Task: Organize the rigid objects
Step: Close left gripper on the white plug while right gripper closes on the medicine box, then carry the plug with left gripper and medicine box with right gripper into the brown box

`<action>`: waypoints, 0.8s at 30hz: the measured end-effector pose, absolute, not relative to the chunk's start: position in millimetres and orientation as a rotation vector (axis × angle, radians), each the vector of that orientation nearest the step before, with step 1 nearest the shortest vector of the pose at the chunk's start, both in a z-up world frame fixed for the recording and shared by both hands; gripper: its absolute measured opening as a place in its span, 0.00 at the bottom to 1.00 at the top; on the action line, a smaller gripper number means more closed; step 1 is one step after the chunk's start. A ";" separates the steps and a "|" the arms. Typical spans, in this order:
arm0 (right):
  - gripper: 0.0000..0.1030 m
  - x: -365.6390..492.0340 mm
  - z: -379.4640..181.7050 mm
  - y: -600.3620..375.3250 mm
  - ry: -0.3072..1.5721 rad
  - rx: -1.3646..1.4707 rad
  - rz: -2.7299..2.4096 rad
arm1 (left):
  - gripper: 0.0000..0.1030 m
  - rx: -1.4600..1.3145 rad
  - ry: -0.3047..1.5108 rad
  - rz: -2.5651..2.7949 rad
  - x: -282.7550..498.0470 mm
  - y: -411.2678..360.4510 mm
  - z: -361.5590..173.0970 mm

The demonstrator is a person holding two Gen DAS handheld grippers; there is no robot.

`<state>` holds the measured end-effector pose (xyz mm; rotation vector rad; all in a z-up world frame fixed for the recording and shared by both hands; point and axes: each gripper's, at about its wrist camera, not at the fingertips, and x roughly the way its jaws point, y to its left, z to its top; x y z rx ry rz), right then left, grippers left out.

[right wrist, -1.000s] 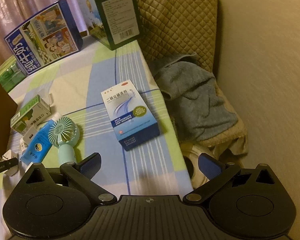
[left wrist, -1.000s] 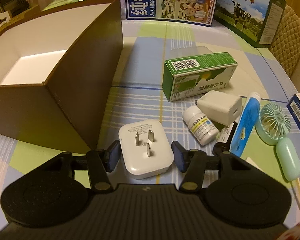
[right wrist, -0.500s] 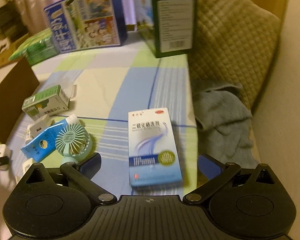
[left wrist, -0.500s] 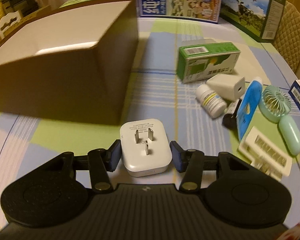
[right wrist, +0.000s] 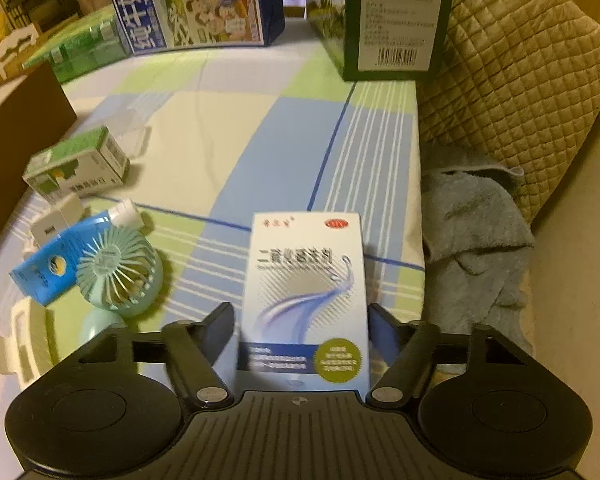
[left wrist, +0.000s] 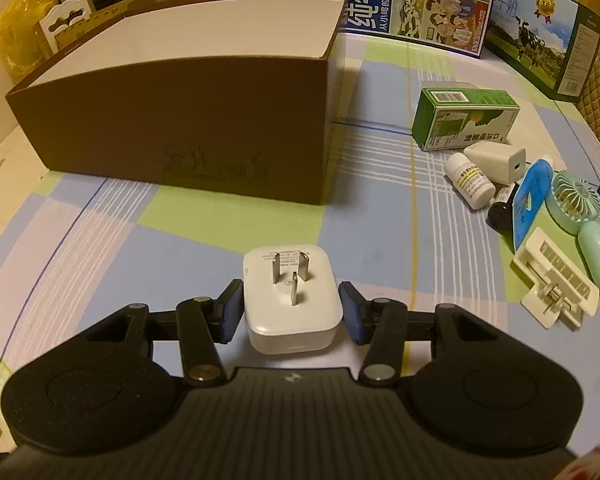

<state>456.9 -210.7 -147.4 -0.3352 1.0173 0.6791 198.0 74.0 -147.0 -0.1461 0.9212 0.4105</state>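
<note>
While the left claw [left wrist: 291,312] grips a smooth white plug adapter [left wrist: 292,298], a brown cardboard box [left wrist: 204,120] blocks twelve o'clock; the right claw [right wrist: 302,330] is closing around a glossy, blurred medicine carton [right wrist: 306,292], seemingly flat on the checked tabletop [right wrist: 228,152].

The white plug adapter [left wrist: 293,299] was smooth, slightly glossy plastic with bare metal prongs. The brown box [left wrist: 188,124] looked like matt cardboard, white inside. Tablecloth [left wrist: 380,208] was soft checked fabric. The blue-white medicine carton [right wrist: 304,296] was glossy printed card, and the mint fan [right wrist: 116,276] was matt plastic.
</note>
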 end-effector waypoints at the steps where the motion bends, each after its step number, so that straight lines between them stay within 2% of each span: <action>1: 0.60 456.4 -148.4 -211.0 1.015 -0.344 0.678 | 0.45 -0.160 0.923 0.416 196.7 74.4 -147.2; 24: 0.59 424.7 -123.7 -234.8 1.002 -0.312 0.668 | 0.43 -0.183 0.957 0.407 202.5 80.5 -145.8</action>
